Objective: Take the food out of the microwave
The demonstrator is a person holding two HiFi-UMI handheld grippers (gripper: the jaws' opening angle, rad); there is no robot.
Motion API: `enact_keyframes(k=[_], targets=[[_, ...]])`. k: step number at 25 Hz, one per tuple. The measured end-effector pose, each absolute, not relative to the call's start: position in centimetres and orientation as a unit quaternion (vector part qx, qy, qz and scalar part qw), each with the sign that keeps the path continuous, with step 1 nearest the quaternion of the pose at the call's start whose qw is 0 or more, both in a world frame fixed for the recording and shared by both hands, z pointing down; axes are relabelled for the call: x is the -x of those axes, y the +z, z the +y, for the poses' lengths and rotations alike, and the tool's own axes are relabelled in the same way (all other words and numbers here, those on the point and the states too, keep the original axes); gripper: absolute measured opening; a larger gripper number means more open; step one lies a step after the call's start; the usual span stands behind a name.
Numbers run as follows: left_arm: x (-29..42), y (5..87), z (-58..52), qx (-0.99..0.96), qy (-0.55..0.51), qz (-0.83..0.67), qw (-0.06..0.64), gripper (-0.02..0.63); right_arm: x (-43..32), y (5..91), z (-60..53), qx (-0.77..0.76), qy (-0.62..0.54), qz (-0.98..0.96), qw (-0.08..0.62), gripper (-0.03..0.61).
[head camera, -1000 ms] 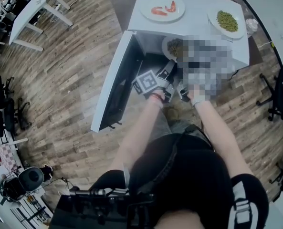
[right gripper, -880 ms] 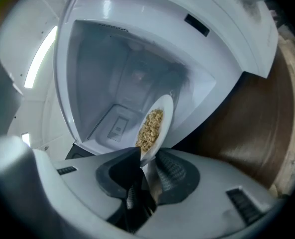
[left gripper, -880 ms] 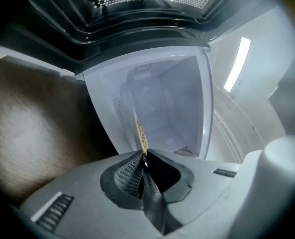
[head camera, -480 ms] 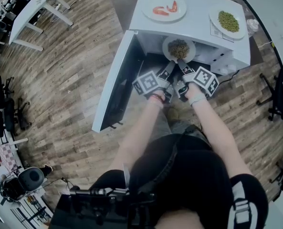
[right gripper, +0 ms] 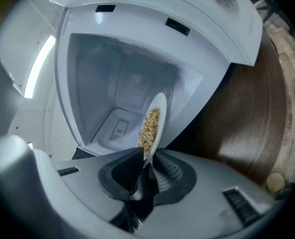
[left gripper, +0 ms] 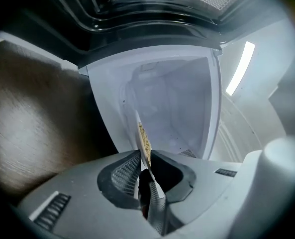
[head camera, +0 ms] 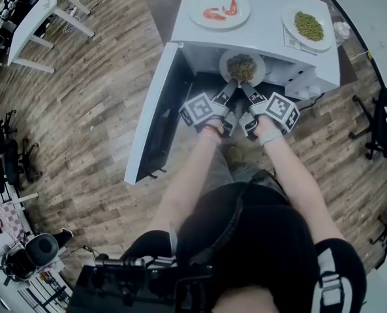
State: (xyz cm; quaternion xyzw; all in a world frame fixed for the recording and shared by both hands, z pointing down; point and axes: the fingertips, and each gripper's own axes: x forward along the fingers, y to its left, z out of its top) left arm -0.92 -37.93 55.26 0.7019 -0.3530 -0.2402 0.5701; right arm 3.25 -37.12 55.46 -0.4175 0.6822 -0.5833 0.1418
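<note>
- Straight ahead of both grippers stands the white microwave (head camera: 265,31), with its cavity open toward us. On its roof, up beyond the jaws, sit a plate of shrimp (head camera: 219,8) on the left gripper's side and a plate of green food (head camera: 309,26) out past the right gripper.
- Out to the left of the left gripper (head camera: 227,91), the microwave door (head camera: 155,119) hangs swung wide, clear of the path back toward us.
- Just ahead of the jaws, at the mouth of the cavity, lies the plate of brown grainy food (head camera: 242,67). It is round, so no long axis matters; it only has to stay level.
- We have the left gripper clamped on the plate's near rim, one pad pressing on each face.
- The right gripper (head camera: 250,91), just beside the left, has just been closing its jaws. They pinch the same near rim, a little to the right.
- Both hands are equally near, each already on the plate. We judge that the coming move is a straight pull back along the line the jaws point, away from the cavity. Both grippers should move together so the food does not slide.
</note>
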Motion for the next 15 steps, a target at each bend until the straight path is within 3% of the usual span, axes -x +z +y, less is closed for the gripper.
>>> enact_keyframes(k=[5, 15], targets=[[0.66, 55.29, -37.74, -0.699, -0.243, -0.350, 0.574, 0.041, -3.35, 55.81, -37.07, 0.424, -0.587, 0.674, 0.145, 0.060], [0.89, 54.99, -37.40, -0.697, -0.251, -0.352, 0.572, 0.038, -2.80, 55.92, -37.46, 0.423, -0.593, 0.668, 0.153, 0.066]])
